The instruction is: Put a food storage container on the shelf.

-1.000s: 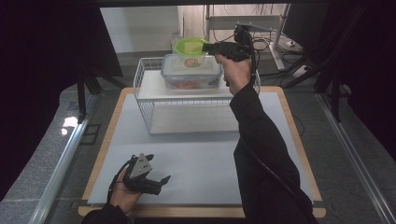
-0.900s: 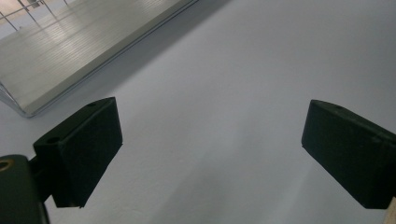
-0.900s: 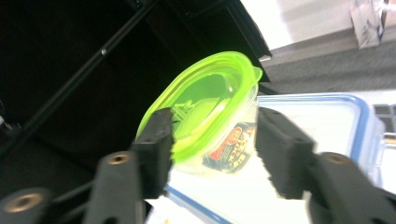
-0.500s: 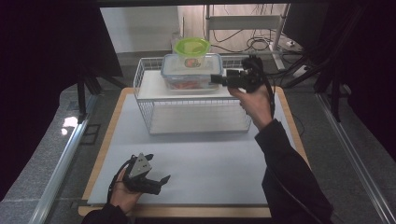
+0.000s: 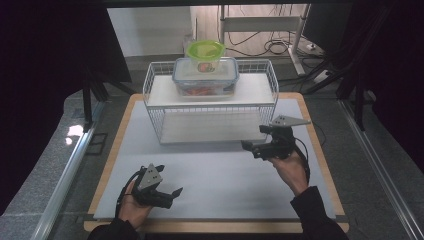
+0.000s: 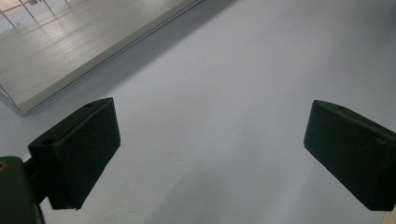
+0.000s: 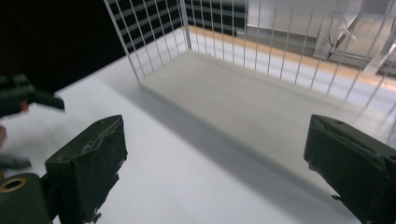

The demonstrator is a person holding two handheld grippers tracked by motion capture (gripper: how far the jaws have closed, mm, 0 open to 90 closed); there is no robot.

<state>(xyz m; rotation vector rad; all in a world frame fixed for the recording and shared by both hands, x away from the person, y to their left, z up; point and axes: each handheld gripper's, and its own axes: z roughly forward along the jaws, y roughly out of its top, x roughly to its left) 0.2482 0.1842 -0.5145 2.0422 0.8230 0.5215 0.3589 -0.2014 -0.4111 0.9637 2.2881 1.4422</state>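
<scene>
- Right gripper (image 5: 251,146) hangs low over the white mat (image 5: 210,175), just off the front right corner of the wire rack (image 5: 161,107); its jaws have just been opening and stand wide, nothing between them.
- Left gripper (image 5: 172,195) rests at seven o'clock on the mat, jaws spread, empty too.
- The green bowl (image 5: 205,49) sits on the clear lidded box (image 5: 205,75), both on the rack's upper shelf at twelve o'clock.
- From the right gripper the stack lies around eleven o'clock and higher; the box's long axis runs nine to three.
- The right hand is clearly nearer.
- Something red shows inside the box; the bowl's contents can't be made out.
- The lower shelf (image 7: 224,98) looks bare.
</scene>
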